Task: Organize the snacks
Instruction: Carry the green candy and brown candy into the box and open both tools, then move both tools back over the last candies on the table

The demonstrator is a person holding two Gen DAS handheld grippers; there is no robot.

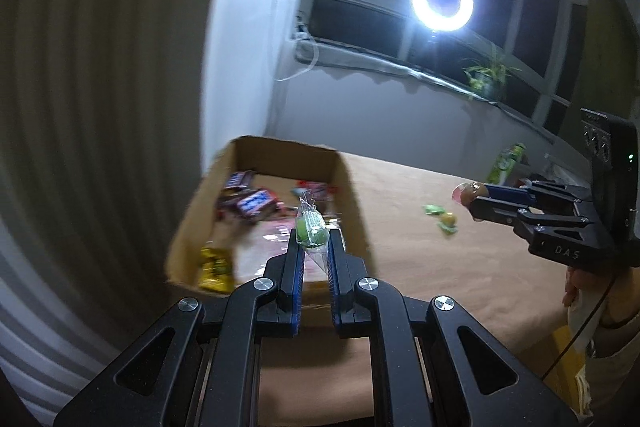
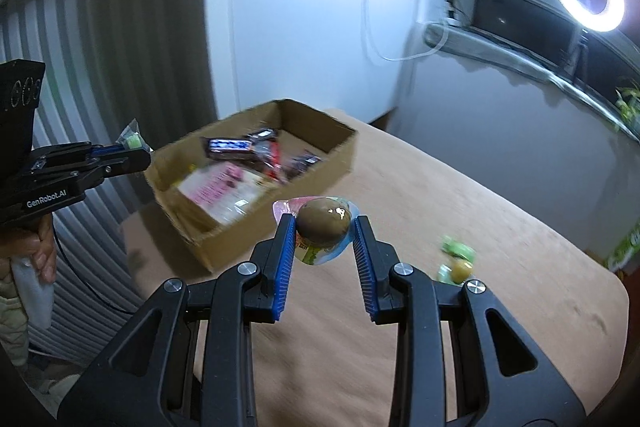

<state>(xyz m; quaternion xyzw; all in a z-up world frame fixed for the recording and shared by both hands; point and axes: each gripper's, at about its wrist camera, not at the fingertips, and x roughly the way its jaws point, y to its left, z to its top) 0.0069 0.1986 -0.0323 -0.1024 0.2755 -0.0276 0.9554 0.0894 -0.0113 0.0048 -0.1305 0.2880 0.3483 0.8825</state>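
A green wrapped candy [image 1: 311, 229] is being pinched by the left gripper [image 1: 313, 247] just short of the cardboard box [image 1: 352, 203] ahead, while a brown jelly cup [image 2: 323, 225], clamped at the right gripper [image 2: 322, 233] tips, is risking being dropped onto the surface [image 2: 500, 227].

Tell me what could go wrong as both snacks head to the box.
1. The left hand-held gripper pinches the green candy only at its fingertips; it might slip out short of the cardboard box.
2. The right hand-held gripper holds a round, glossy brown snack that may squirt free.
3. Loose candies on the table could be overlooked.
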